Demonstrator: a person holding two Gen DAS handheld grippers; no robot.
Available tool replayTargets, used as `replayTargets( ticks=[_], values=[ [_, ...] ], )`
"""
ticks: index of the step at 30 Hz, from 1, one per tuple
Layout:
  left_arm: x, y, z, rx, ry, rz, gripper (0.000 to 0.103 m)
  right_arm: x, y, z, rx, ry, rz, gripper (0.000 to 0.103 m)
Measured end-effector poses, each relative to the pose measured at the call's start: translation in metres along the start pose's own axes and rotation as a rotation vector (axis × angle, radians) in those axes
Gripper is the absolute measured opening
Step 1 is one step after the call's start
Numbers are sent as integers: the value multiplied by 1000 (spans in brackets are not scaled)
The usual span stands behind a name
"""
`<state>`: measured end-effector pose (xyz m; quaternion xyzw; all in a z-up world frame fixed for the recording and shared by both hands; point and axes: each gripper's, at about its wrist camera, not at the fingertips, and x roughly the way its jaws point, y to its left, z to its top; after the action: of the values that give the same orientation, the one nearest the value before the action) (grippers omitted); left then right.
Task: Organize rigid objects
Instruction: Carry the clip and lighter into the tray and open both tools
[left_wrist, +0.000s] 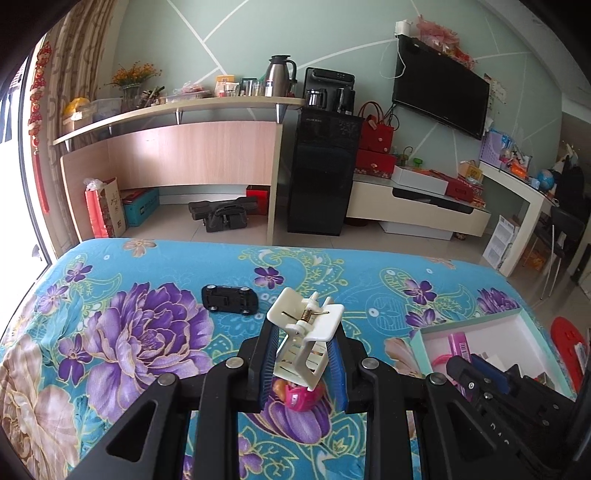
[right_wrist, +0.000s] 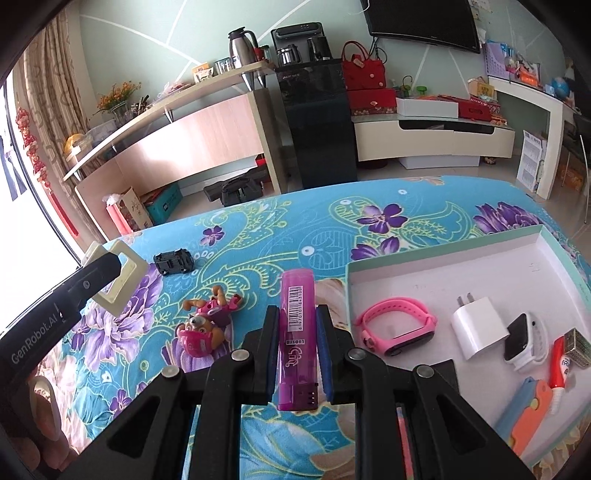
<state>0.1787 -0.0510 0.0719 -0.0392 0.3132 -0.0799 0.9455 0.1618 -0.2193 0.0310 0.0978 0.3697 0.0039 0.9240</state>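
Purple lighter (right_wrist: 296, 339) in right tongs (right_wrist: 297, 354) over floral bedspread (right_wrist: 258, 236).

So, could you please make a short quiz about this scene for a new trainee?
1. True or false: the right gripper is shut on a purple lighter.
2. What does the left gripper hold?
A. a black toy car
B. a cream plastic clip
C. a white charger
3. Fill the blank: the pink wristband lies inside the ______.

Key
1. True; its fingers press both sides of the lighter.
2. B, the cream plastic clip; the black toy car lies on the floral cloth, and the white charger is in the box.
3. box
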Motion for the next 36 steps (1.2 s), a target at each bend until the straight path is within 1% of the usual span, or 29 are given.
replayTargets(
  ticks=[4, 10, 14, 19, 22, 26, 36],
  values=[
    [2, -29, -1, 49, 3, -53, 28, -9, -29, 3, 40, -19, -88, 20],
    [7, -81, -10, 142, 22, -131, 28, -24, -78, 4, 133, -39, -189, 20],
    [13, -115, -18, 197, 45, -189, 28, -35, -107, 1, 189, -49, -257, 20],
    [23, -151, -32, 267, 83, -234, 28, -49, -141, -3, 266, -57, -332, 20],
    [27, -167, -38, 294, 99, -249, 28, -52, -154, -6, 308, -51, -345, 20],
    [32, -180, -42, 311, 111, -260, 28, -52, -161, -9, 320, -43, -347, 20],
    [43, -185, -47, 307, 136, -274, 29, -43, -162, -11, 313, -9, -340, 20]
  ],
)
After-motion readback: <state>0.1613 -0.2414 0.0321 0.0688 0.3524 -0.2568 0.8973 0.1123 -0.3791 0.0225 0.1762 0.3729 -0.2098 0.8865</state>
